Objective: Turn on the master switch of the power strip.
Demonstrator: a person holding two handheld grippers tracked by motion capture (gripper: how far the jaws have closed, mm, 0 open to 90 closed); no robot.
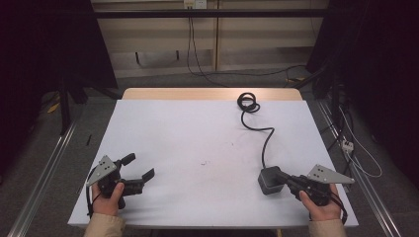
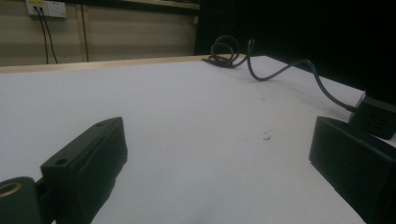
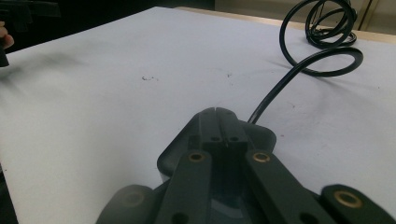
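A dark grey adapter block lies on the white table at the front right. Its black cable runs back to a small coil near the far edge. My right gripper is shut, its joined tips lying over the top of the block with nothing between them. At the front left a hand holds my left gripper open, low over the bare table and pointing right. In the left gripper view the spread jaws frame bare table, and the block sits beyond the right jaw.
The table's wooden back edge shows behind the white cover. Metal rails run along the floor on both sides. Loose cables and a power strip lie on the floor at the right. A small dark mark sits mid-table.
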